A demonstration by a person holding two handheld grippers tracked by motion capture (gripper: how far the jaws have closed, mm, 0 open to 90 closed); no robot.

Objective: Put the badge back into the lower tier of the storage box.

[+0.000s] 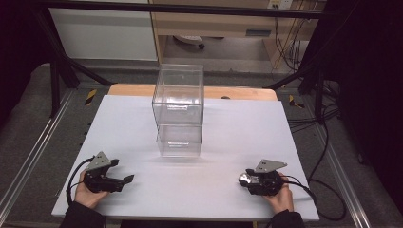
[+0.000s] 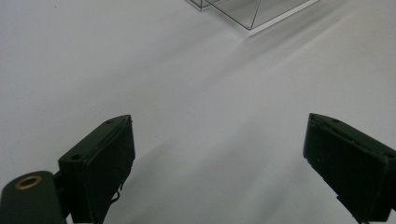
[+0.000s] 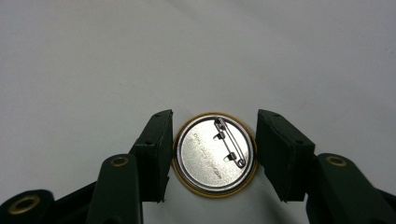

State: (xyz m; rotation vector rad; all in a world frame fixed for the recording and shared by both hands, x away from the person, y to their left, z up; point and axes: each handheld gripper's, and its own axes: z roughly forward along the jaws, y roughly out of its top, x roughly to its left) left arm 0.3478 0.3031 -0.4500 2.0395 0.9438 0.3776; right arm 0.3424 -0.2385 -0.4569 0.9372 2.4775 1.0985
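We have the right hand-held gripper (image 3: pixel 212 154) closed on a round pin badge (image 3: pixel 215 154), its two black jaws pressing the badge's rim from either side, near the right near corner of the white counter (image 1: pixel 190 185). The badge lies back up, its shiny metal underside and safety pin (image 3: pixel 229 142) facing us, the printed face toward the counter. The main risk, as we judge it, is the grip itself: the jaws meet a thin, curved, slick edge, so a small tilt of the hand could let the badge pop out or flip flat onto the counter. The pin could also snag a jaw if the badge turns in the grasp. A round badge has no long axis of its own; the pin gives one, running in the right gripper view from upper left to lower right, slantwise to the line between the jaws. Our left hand-held gripper (image 2: pixel 219 158) rests open and empty at the near left, and the clear box (image 1: pixel 179 110) stands mid-counter, well apart from both.
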